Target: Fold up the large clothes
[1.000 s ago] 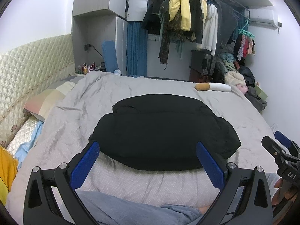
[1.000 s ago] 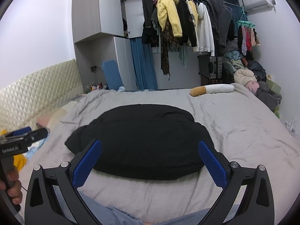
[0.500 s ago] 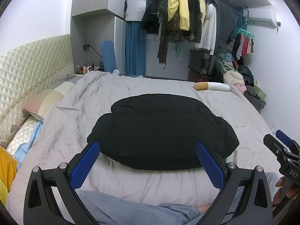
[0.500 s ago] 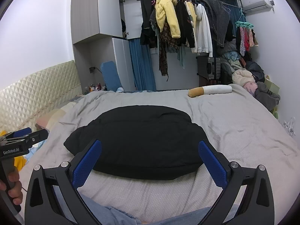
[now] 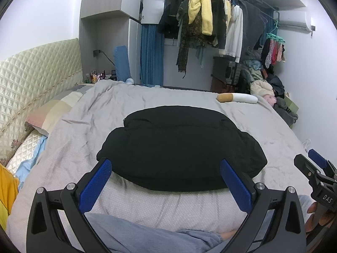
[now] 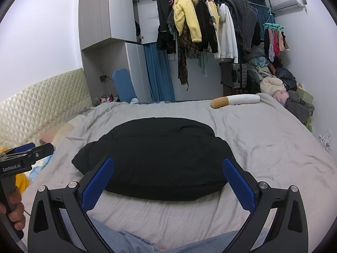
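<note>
Folded black garment lies mid-bed on the grey bedspread, nearer its front edge. Left gripper and right gripper hover above that edge, fingers spread wide, holding nothing.

Light is even, cool and rather dim, with soft shadows. Both views are sharp in the middle, strongly bent and dark at corners.

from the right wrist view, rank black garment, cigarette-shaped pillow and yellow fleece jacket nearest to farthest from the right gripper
1. black garment: on the grey bedspread, just ahead of the right gripper, whose jaws are open.
2. cigarette-shaped pillow: far edge of the bed, right of centre.
3. yellow fleece jacket: hanging on the rail beyond the bed.
</note>
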The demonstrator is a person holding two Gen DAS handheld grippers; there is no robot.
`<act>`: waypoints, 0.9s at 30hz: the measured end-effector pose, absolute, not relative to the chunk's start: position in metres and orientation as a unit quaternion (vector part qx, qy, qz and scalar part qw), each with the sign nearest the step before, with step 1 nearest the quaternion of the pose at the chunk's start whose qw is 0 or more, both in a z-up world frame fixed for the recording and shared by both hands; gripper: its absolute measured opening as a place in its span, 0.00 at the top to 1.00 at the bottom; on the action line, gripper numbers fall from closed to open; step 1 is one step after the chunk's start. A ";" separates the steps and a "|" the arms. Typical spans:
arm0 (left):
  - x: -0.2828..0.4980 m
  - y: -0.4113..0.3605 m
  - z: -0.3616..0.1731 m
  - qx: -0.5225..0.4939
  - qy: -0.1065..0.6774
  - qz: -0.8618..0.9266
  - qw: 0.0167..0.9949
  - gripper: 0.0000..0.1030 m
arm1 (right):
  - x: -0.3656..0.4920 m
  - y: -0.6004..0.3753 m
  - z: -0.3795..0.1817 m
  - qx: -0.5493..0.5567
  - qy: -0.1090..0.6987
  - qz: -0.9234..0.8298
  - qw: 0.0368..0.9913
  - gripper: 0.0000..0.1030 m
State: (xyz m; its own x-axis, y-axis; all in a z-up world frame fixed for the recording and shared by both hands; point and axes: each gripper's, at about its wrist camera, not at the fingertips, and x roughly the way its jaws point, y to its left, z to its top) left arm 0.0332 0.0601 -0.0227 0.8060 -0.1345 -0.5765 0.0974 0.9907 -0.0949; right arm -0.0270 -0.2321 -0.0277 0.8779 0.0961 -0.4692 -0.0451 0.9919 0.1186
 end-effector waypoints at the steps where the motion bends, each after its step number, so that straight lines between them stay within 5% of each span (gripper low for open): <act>1: 0.033 0.059 -0.022 -0.029 0.305 -0.062 0.950 0.00 | -0.027 -0.232 -0.028 0.053 0.244 0.037 0.968 0.00; 27: 0.027 0.053 -0.018 -0.025 0.303 -0.060 0.951 0.00 | -0.028 -0.232 -0.031 0.057 0.245 0.035 0.967 0.00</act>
State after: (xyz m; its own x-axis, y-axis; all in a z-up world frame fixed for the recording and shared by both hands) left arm 0.0270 0.0526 -0.0184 0.8097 -0.1301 -0.5723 0.0996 0.9914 -0.0845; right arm -0.0282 -0.2316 -0.0306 0.8775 0.0962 -0.4699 -0.0399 0.9909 0.1284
